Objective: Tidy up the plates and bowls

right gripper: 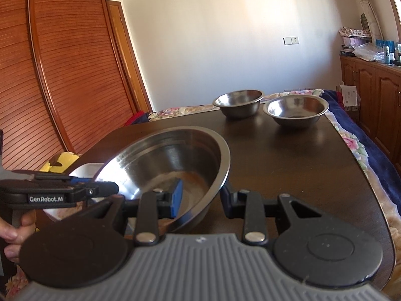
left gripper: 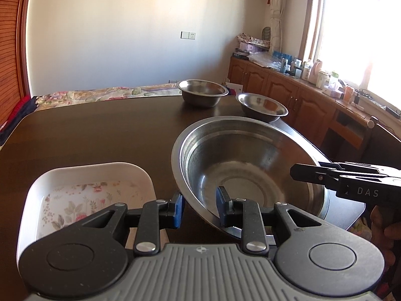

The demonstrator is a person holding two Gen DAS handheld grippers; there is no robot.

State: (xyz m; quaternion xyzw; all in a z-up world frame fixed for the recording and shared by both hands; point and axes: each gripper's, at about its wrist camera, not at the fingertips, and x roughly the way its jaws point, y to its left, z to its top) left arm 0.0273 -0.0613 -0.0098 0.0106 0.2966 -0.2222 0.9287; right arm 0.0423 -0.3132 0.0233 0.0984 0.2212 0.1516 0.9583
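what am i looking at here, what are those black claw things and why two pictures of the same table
No robot here: a person holds a two-finger grabber in each hand, and each grabber carries its own camera looking along its fingers. That gives two pictures of one moment.

In the left camera's picture, the left gripper straddles the near rim of the large metal bowl, and the other grabber shows at the right edge. In the right camera's picture, the right gripper straddles the opposite rim; the jaws look not fully closed.

On the dark table also sit two small metal bowls and a white flowered dish.
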